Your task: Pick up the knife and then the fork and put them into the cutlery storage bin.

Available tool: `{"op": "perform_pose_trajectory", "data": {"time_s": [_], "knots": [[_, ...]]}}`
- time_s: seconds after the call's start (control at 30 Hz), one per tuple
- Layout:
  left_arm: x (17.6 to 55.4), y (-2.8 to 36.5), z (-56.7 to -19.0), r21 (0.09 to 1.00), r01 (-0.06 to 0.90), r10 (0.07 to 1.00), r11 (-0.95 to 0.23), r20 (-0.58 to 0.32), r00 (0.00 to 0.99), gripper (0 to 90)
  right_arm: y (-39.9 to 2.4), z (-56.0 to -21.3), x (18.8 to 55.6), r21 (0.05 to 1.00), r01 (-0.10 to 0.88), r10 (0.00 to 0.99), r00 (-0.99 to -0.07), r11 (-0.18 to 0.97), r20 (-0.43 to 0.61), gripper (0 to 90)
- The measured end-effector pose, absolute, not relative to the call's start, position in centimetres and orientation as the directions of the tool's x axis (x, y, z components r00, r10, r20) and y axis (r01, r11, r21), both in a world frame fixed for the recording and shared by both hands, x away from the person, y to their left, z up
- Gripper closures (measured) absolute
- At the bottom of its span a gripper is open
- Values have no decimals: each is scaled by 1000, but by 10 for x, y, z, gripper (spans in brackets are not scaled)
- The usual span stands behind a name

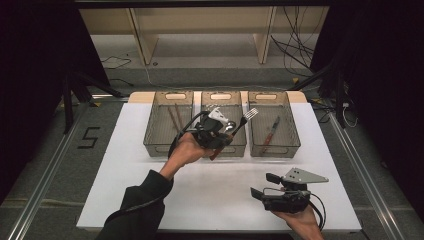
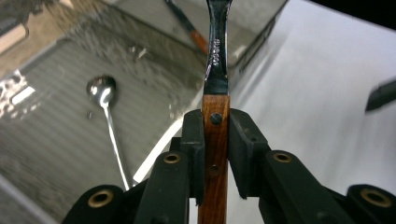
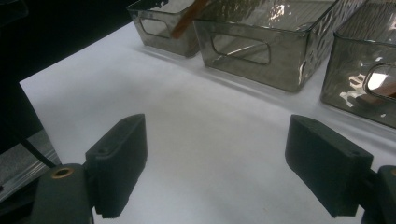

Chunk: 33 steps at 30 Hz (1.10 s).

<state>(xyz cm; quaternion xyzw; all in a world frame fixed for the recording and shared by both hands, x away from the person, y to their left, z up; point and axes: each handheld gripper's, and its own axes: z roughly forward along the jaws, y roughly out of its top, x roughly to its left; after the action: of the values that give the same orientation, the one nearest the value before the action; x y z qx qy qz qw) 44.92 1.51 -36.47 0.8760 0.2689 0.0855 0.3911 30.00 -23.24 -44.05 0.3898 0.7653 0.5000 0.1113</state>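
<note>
From above, the left hand-held gripper (image 1: 220, 136) pinches a fork (image 1: 243, 121) over the middle bin (image 1: 223, 148). Its own view: grip's low on the wooden handle (image 2: 215, 140), so it might swivel. Right hand-held gripper (image 3: 233, 168) hangs spread above the desk (image 3: 205, 121).

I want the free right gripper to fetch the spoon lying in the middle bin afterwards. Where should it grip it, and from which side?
Probably the thin handle of the spoon, from straight above: it lies flat on the floor of the middle bin, whose walls block any sideways approach, and the round bowl would likely slip between flat pads.
</note>
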Motion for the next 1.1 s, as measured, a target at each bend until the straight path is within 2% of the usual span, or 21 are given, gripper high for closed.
{"op": "perform_pose_trajectory", "data": {"time_s": [0.23, 0.53, 1.1], "knots": [[464, -9, -361, 751, 421, 549, -509, -94, 831, 762, -233, -441, 300, 852, 486, 705, -673, 194, 223, 217], [478, -42, -358, 765, 402, 535, -502, -91, 840, 762, -233, -440, 300, 851, 487, 702, -675, 195, 225, 217], [504, -77, -364, 774, 445, 559, -451, -143, 817, 762, -234, -441, 300, 855, 483, 700, -676, 187, 229, 217]]}}
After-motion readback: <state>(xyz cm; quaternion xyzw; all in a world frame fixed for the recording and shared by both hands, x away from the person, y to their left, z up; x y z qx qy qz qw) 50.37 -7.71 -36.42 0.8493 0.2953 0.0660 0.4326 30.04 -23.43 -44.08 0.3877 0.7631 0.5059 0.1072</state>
